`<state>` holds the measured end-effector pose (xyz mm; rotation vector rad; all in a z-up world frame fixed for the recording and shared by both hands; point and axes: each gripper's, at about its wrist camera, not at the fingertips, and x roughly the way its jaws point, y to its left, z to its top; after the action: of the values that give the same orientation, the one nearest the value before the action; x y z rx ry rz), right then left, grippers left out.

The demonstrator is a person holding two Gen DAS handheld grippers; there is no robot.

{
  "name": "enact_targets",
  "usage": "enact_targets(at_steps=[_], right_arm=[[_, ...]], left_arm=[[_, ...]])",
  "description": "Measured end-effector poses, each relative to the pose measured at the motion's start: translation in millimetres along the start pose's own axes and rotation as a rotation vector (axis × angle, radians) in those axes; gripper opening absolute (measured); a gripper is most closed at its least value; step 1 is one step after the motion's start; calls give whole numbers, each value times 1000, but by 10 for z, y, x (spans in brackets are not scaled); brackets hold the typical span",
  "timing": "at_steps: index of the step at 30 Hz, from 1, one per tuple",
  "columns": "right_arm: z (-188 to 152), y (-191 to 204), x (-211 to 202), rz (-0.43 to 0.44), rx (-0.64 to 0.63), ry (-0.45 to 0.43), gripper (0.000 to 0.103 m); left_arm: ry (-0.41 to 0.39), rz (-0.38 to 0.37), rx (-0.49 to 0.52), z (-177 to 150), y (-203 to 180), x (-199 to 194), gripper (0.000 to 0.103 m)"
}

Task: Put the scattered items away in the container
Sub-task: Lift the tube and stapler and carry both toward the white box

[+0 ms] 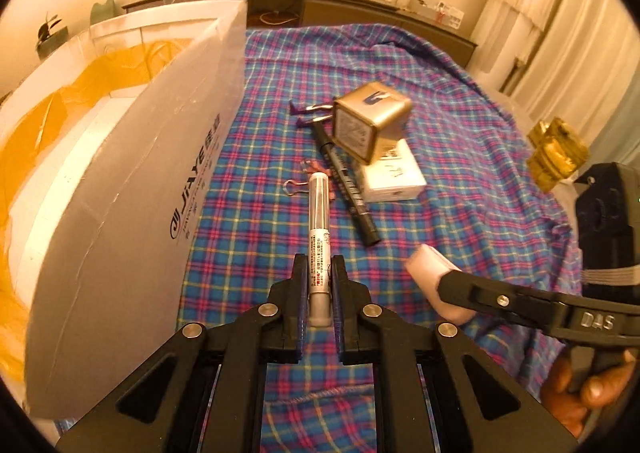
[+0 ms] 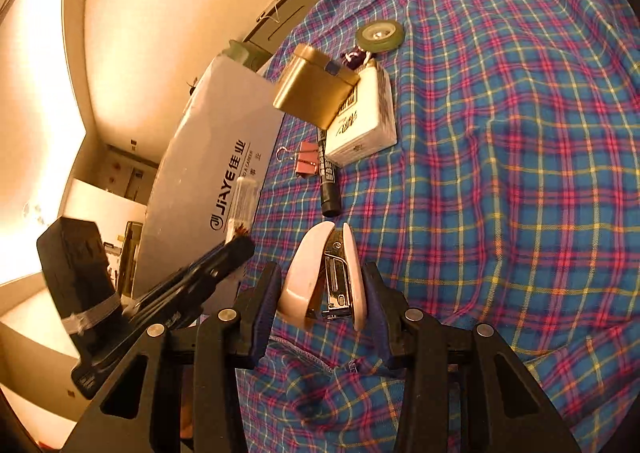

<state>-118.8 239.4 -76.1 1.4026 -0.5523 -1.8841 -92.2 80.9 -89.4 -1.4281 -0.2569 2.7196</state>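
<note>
The left gripper (image 1: 319, 273) was clamped on the white pen (image 1: 319, 237) at lower centre, ready for the box (image 1: 132, 189) at left. The right gripper (image 2: 320, 285) gripped the pink stapler (image 2: 326, 277) by its sides, jaws half-spread.

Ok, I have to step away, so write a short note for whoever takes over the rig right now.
Left gripper: shut on the white pen, lifted beside the white box.
Right gripper: shut on the pink stapler, low over the plaid cloth.
On the cloth: black marker, pink binder clip, gold tin leaning on a white packet, tape roll, purple-handled tool.
Done: two items gripped.
Left: drop both into the box, then collect the rest.
</note>
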Motion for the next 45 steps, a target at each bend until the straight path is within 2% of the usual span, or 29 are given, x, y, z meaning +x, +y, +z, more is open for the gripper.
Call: enact_targets(at_steps=[6, 12, 26, 45], right_arm=[[-92, 106, -13, 12, -15, -2, 43], [-119, 182, 2, 22, -19, -11, 43], [-514, 400, -107, 67, -42, -23, 43], [-654, 942, -289, 139, -116, -43, 43]], left_arm=[[-15, -14, 10, -41, -71, -189, 11], [-31, 9, 28, -78, -130, -353, 11], [-82, -12, 43, -163, -186, -814, 11], [-141, -71, 1, -271, -11, -1293, 11]])
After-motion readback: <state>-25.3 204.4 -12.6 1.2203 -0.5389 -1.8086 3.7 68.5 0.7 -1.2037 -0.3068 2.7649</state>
